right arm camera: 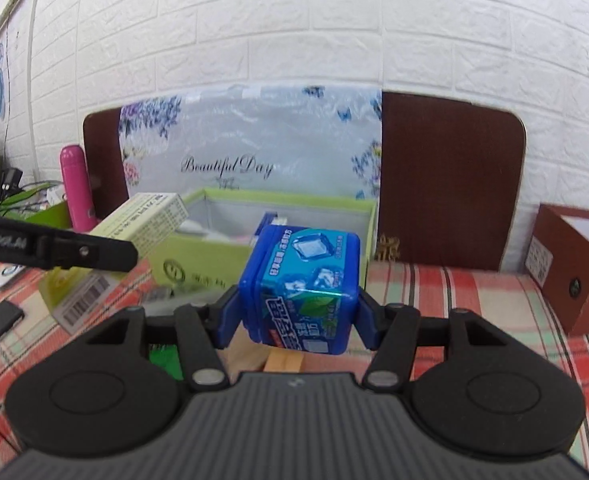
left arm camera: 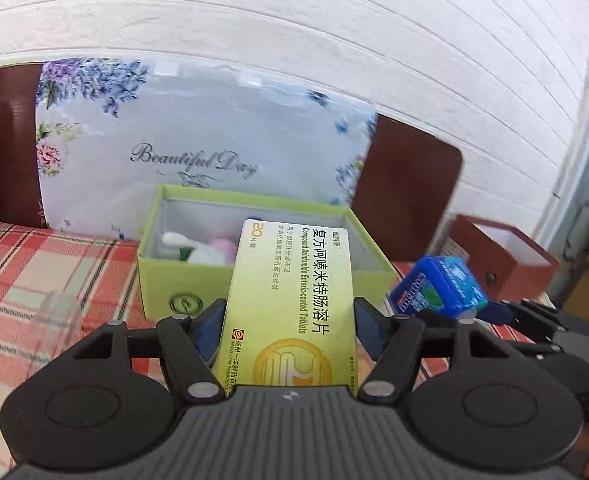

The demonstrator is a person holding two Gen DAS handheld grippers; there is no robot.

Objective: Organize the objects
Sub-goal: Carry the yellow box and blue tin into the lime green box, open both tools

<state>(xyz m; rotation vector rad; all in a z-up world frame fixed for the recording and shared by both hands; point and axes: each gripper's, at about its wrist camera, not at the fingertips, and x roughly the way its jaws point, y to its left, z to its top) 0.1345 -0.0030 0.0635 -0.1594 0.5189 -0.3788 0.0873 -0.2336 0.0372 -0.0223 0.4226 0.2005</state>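
My left gripper (left arm camera: 288, 322) is shut on a yellow-green medicine box (left arm camera: 290, 300), held lengthwise above the table in front of the open light-green box (left arm camera: 166, 276). The same medicine box (right arm camera: 142, 220) shows from the right wrist, at the left of the green box (right arm camera: 198, 256). My right gripper (right arm camera: 298, 316) is shut on a blue gum container (right arm camera: 302, 288), lifted off the table. That gum container (left arm camera: 438, 292) also appears at the right in the left wrist view, beside the green box. White and pink items lie inside the green box.
A red plaid tablecloth (left arm camera: 22, 280) covers the table. A floral "Beautiful Day" bag (left arm camera: 198, 148) leans on a brown board (right arm camera: 450, 180) at the white brick wall. A brown open box (right arm camera: 570, 268) stands at right, a pink bottle (right arm camera: 74, 188) at left, a clear cup (left arm camera: 58, 316) near left.
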